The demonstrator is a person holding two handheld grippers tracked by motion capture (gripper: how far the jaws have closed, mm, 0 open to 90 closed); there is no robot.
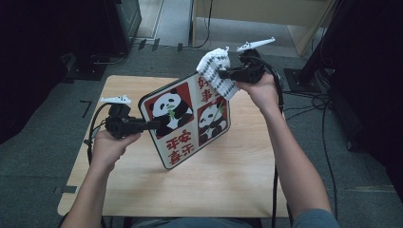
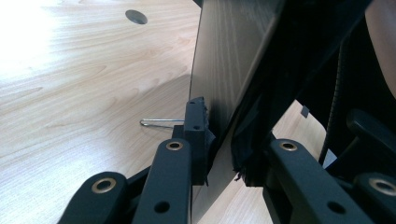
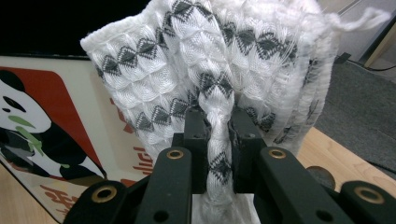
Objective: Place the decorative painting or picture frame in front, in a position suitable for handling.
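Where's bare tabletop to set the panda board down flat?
Free: the near strip of the table between the forearms, and the far-left corner behind the left gripper. Crowded: the middle, where the tilted panda board stands on its lower edge, and the far-right edge under the right gripper with the cloth.

Looked like a lab or recording room: 1 small wooden table stood on grey carpet, with black stands and loose cables right of the table, dark equipment behind it.
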